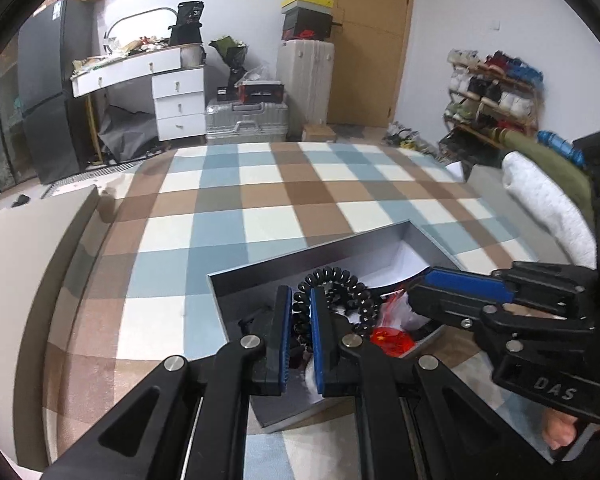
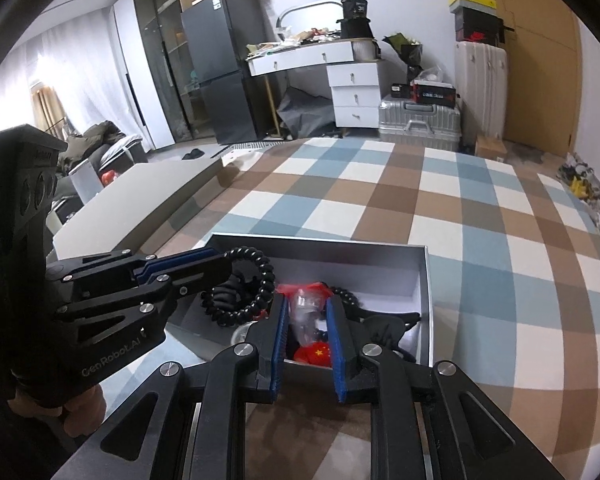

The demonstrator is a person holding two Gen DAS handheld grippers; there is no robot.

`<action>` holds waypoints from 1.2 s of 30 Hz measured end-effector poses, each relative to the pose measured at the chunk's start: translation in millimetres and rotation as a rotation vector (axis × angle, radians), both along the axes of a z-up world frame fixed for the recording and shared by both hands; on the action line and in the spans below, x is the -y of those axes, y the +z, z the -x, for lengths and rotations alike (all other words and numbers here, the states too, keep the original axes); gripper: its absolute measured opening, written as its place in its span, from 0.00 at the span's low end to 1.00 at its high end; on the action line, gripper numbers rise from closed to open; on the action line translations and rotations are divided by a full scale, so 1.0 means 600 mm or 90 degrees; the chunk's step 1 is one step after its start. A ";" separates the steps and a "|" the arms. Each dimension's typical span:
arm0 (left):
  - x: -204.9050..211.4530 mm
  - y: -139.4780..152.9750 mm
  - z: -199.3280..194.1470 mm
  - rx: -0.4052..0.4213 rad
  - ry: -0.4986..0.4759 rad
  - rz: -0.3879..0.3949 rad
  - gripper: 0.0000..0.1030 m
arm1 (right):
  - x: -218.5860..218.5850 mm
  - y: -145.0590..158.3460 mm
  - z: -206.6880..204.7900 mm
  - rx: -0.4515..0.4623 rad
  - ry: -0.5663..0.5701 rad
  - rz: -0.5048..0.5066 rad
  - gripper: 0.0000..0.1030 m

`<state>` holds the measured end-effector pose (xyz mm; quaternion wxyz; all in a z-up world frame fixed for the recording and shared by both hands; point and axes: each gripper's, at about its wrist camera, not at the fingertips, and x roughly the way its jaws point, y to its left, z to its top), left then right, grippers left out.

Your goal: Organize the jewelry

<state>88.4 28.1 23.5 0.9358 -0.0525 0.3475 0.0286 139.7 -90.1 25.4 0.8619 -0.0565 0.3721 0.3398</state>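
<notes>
We have one open grey box (image 2: pixel 427 280) with a white inside sitting on the checked bed cover (image 2: pixel 480 208); its contents are a jumble: a black coiled bracelet (image 2: pixel 260 276), a small clear bag (image 2: pixel 306 308) with red trim, a red piece with yellow stars (image 2: pixel 316 354), and dark items at the right end that we can't identify; the left gripper (image 1: pixel 301 312) is closed on the black coiled bracelet, its blue pads pinching one side of the loop above the box; the right gripper (image 2: pixel 306 320) is over the same box, jaws slightly apart with the clear bag between them; we can't tell whether the pads press on it; a flat grey lid-like panel (image 2: pixel 148 196) lies on the bed just left of the box.
</notes>
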 end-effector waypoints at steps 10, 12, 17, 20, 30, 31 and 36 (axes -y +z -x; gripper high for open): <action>0.016 0.015 0.017 0.006 -0.008 -0.014 0.45 | 0.030 0.012 0.014 0.017 -0.018 -0.008 0.30; 0.016 0.019 0.023 0.015 -0.011 -0.003 0.61 | 0.040 0.017 0.018 0.021 -0.022 -0.014 0.43; 0.020 0.026 0.035 0.032 -0.009 -0.004 0.80 | 0.061 0.027 0.030 0.033 -0.037 -0.023 0.78; 0.022 0.024 0.041 0.035 -0.016 0.003 0.86 | 0.068 0.030 0.036 0.041 -0.038 -0.027 0.89; 0.010 0.011 0.066 0.057 0.014 0.008 0.99 | 0.086 0.023 0.057 0.057 -0.039 -0.047 1.00; 0.010 0.010 0.071 0.060 0.016 0.005 0.99 | 0.086 0.022 0.059 0.063 -0.038 -0.045 1.00; 0.008 0.000 0.085 0.074 0.020 -0.016 0.99 | 0.093 0.015 0.069 0.087 -0.041 -0.061 1.00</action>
